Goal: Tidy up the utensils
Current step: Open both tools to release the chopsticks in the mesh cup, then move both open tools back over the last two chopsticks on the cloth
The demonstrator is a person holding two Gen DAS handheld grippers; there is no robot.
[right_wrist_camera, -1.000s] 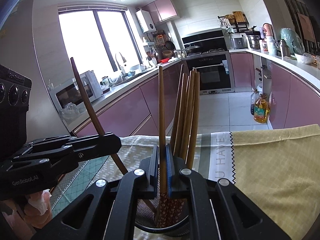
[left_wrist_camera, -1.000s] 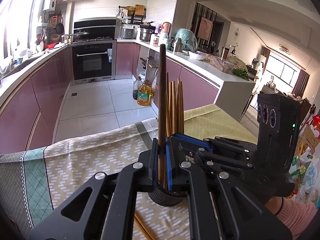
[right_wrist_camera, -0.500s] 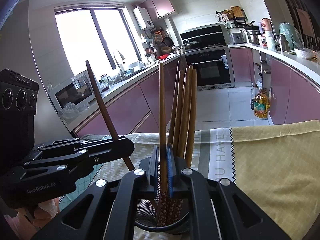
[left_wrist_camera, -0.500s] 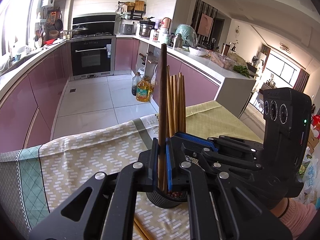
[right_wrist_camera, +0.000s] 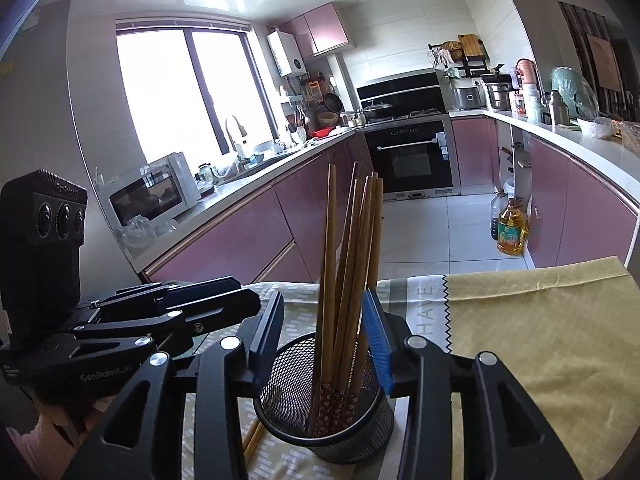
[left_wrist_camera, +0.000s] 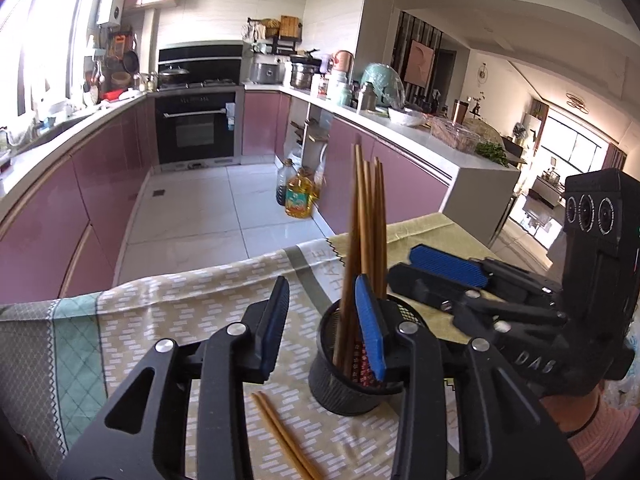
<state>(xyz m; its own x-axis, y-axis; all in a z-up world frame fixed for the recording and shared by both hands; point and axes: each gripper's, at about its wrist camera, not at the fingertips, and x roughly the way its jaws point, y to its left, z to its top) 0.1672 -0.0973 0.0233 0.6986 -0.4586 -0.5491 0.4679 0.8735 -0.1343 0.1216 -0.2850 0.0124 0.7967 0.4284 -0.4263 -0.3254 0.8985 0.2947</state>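
A black mesh cup (left_wrist_camera: 352,376) (right_wrist_camera: 324,420) stands on the patterned cloth and holds several brown chopsticks (left_wrist_camera: 368,220) (right_wrist_camera: 348,260) upright. My left gripper (left_wrist_camera: 322,330) hovers just left of the cup, its jaws opening, with only cloth showing between the blue pads (left_wrist_camera: 276,332). My right gripper (right_wrist_camera: 325,342) sits over the cup with jaws opening; the chopsticks stand loose between its pads (right_wrist_camera: 378,344) without being pressed. Each gripper shows in the other's view: the right gripper (left_wrist_camera: 408,262) and the left gripper (right_wrist_camera: 240,300). Two more chopsticks (left_wrist_camera: 284,436) (right_wrist_camera: 252,440) lie flat on the cloth beside the cup.
The table wears a patterned cloth (left_wrist_camera: 180,320) and a yellow cloth (right_wrist_camera: 540,320); its far edge drops to the tiled kitchen floor. Oil bottles (left_wrist_camera: 298,200) stand by the pink cabinets. A hand in a pink sleeve (left_wrist_camera: 600,432) holds the right gripper.
Both grippers were shut on an upright chopstick each; both have opened and let go, and those chopsticks now stand in the cup with the others.
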